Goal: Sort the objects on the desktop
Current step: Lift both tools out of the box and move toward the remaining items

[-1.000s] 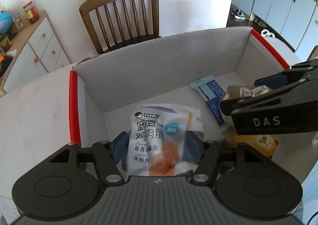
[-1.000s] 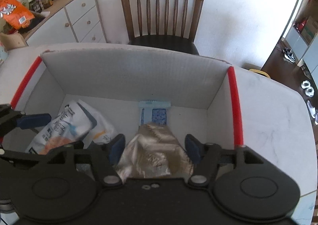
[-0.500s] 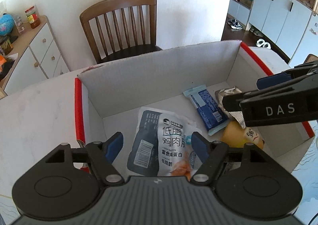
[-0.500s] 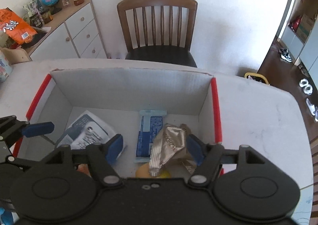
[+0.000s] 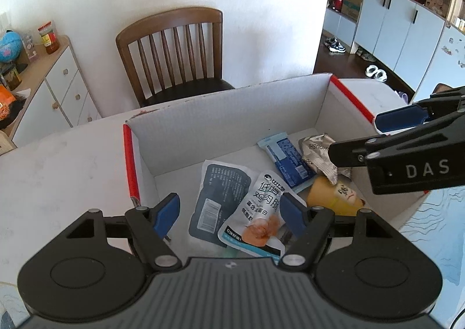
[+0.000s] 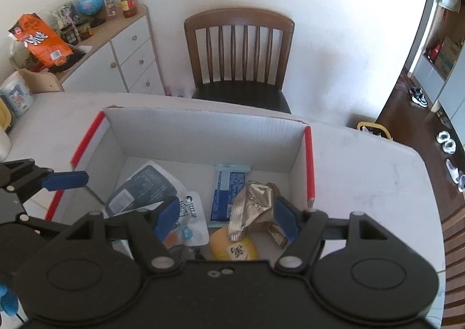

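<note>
Corrugated cardboard box (image 5: 226,114), glossy plastic pouch (image 5: 255,212), crinkled, probably foil wrapper (image 6: 255,207)

"DAS" on the right gripper (image 5: 375,137); chicken pouch (image 5: 255,212) reads 低脂鸡肉肠 — perhaps; foil wrapper (image 6: 255,209) illegible.

White wall behind a brown slatted wooden chair (image 6: 239,58) with dark seat. White drawer sideboard (image 6: 128,58) on the left, cluttered wood top with a blue globe (image 6: 90,3). Right side: dark wood floor (image 5: 345,63), pale blue cupboards (image 5: 407,23), daylight
</note>
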Action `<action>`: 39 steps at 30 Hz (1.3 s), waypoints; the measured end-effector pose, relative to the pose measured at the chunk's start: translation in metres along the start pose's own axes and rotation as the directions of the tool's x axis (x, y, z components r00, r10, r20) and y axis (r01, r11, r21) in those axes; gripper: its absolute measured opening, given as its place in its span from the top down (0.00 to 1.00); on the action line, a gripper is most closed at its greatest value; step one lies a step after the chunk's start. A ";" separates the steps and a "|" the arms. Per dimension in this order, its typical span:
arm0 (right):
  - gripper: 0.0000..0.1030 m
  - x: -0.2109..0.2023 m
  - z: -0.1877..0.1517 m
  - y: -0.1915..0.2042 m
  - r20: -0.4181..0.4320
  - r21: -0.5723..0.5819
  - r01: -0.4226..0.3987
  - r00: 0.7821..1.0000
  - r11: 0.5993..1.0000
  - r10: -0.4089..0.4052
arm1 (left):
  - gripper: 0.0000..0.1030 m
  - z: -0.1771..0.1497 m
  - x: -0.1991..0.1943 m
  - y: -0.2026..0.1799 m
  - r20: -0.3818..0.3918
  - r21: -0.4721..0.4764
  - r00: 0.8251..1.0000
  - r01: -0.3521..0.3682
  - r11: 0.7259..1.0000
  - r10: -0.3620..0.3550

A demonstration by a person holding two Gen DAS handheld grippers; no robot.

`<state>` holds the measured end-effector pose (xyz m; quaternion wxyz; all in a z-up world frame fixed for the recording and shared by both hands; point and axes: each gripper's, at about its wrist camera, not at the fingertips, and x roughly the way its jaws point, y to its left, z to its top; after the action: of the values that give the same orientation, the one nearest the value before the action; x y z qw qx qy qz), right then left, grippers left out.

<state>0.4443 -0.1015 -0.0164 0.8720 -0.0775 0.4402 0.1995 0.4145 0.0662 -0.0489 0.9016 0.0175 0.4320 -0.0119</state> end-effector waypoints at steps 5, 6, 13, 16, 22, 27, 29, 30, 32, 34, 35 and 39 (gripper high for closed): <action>0.31 -0.018 -0.007 0.001 0.020 -0.006 -0.002 1.000 1.000 0.002 | 0.27 -0.004 -0.018 -0.002 0.030 0.001 1.000 0.006 1.000 -0.006; 0.31 -0.021 -0.009 0.001 0.024 -0.005 -0.004 1.000 1.000 0.004 | 0.27 -0.005 -0.022 -0.002 0.040 -0.002 0.999 0.002 1.000 -0.002; 0.31 -0.043 -0.021 0.002 0.052 0.007 -0.012 0.999 1.000 0.011 | 0.27 -0.010 -0.049 -0.006 0.081 -0.014 0.997 -0.011 1.000 0.012; 0.31 -0.052 -0.026 0.003 0.061 0.007 -0.015 0.998 1.000 0.015 | 0.17 -0.014 -0.057 -0.007 0.092 -0.012 0.996 0.005 1.000 -0.004; 0.31 -0.069 -0.043 0.004 0.081 0.015 -0.019 0.997 1.000 0.018 | 0.09 -0.026 -0.073 -0.009 0.120 0.000 0.993 0.005 1.000 -0.005; 0.30 -0.085 -0.062 0.005 0.099 0.033 -0.035 0.995 0.999 0.032 | 0.05 -0.040 -0.089 -0.007 0.157 0.008 0.987 0.037 0.999 -0.037; 0.29 -0.088 -0.070 0.004 0.095 0.053 -0.056 0.994 0.997 0.051 | 0.05 -0.046 -0.094 -0.007 0.177 0.004 0.984 0.038 0.999 -0.038; 0.29 -0.090 -0.074 0.005 0.096 0.061 -0.062 0.994 0.996 0.056 | 0.05 -0.048 -0.097 -0.006 0.185 -0.001 0.982 0.041 0.999 -0.040; 0.27 -0.096 -0.083 0.005 0.102 0.066 -0.064 0.993 0.996 0.058 | 0.05 -0.053 -0.103 -0.004 0.202 -0.014 0.978 0.060 0.998 -0.056; 0.26 -0.100 -0.091 0.008 0.107 0.066 -0.059 0.993 0.996 0.052 | 0.05 -0.058 -0.108 -0.002 0.213 -0.030 0.975 0.066 0.997 -0.058; 0.26 -0.102 -0.095 0.009 0.109 0.070 -0.060 0.993 0.996 0.052 | 0.05 -0.061 -0.110 -0.002 0.215 -0.034 0.975 0.056 0.998 -0.047; 0.25 -0.105 -0.114 0.015 0.107 0.074 -0.069 0.992 0.995 0.061 | 0.05 -0.073 -0.118 -0.003 0.216 -0.025 0.976 0.045 0.999 -0.039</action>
<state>0.2979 -0.1527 0.0000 0.8892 -0.0186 0.4039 0.2143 0.2836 0.0675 -0.0033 0.9428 -0.0063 0.3322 -0.0265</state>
